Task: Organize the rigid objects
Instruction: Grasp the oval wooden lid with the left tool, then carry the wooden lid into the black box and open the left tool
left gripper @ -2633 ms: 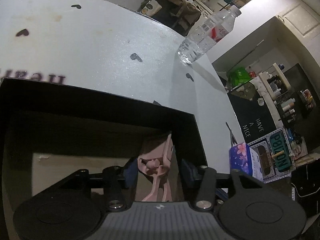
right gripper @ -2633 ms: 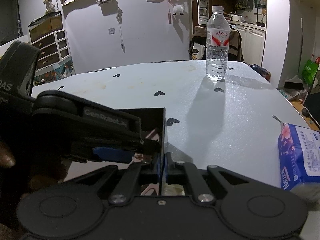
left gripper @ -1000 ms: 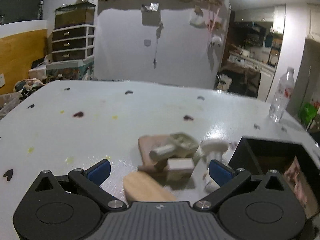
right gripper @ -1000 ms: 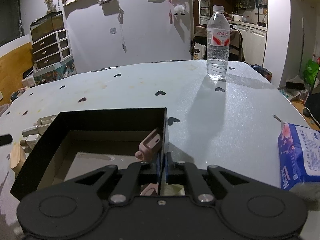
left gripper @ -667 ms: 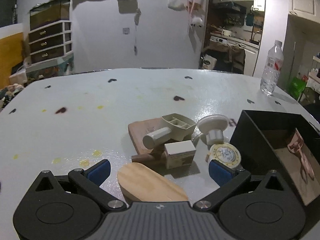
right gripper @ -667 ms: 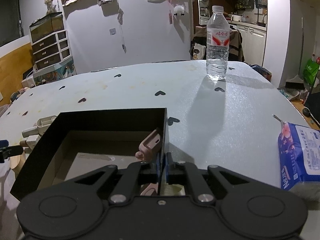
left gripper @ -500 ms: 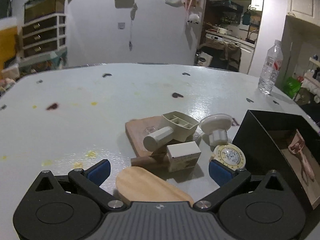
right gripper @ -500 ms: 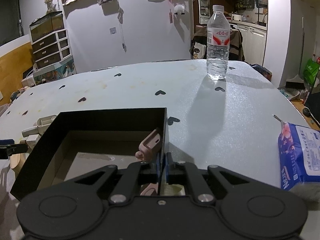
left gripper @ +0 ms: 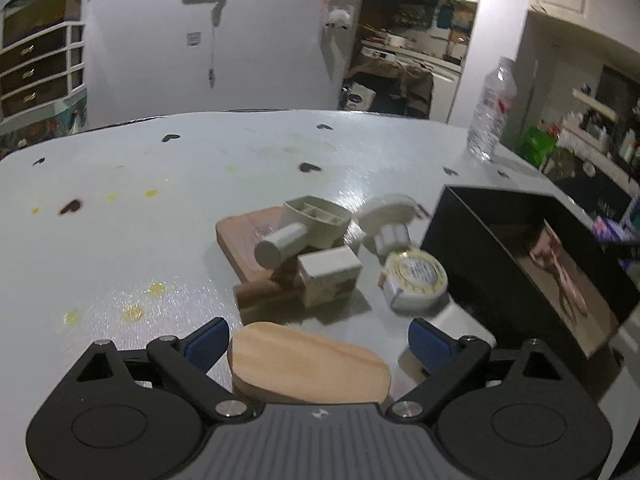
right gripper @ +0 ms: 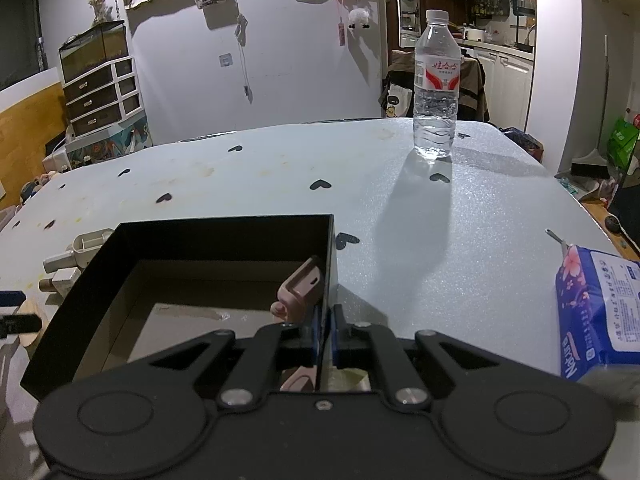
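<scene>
While right gripper pinches box wall | left gripper wide | oval board half-hidden

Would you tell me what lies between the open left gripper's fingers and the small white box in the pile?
In the left wrist view, a pale wooden oval board sits between the left gripper fingers, with bare table beyond it up to the white box.

Little can be read. At the lower right of the right wrist view, the blue tissue pack carries "Nepia" sideways near its bottom. The water bottle, upper middle, bears red Chinese characters — too small to read.
</scene>
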Demonstrator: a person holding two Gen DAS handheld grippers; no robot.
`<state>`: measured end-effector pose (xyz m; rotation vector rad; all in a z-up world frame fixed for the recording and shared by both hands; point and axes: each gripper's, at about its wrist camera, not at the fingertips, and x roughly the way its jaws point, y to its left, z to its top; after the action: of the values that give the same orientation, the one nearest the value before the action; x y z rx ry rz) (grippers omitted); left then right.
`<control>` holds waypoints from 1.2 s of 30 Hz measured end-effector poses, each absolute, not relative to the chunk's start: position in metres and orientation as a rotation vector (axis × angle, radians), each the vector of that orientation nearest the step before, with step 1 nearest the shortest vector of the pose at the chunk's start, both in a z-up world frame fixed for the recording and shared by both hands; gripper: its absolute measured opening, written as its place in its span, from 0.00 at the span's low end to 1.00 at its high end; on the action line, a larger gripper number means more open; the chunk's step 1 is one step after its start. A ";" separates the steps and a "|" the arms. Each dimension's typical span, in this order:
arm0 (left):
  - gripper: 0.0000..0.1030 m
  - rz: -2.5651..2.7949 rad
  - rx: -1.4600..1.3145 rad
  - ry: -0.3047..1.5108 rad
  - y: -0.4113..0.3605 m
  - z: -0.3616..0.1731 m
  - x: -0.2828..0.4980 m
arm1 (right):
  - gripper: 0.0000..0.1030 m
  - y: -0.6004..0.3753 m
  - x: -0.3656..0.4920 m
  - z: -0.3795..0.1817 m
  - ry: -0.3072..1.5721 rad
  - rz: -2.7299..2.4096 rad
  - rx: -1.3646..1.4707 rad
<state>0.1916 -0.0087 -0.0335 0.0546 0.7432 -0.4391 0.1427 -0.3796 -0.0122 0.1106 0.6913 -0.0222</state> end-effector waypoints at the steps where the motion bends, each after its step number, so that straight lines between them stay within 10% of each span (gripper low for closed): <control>1: 0.93 -0.442 0.068 0.744 -0.010 -0.034 0.190 | 0.06 -0.380 0.143 -0.012 0.691 -0.022 0.110; 36: 0.85 -0.350 -0.011 0.677 -0.055 0.031 0.181 | 0.05 -0.378 0.144 -0.012 0.697 -0.030 0.105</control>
<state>0.1813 -0.0550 0.0306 -0.0114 0.6773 -0.3500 0.1439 -0.3785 -0.0117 0.1050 0.6966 -0.0301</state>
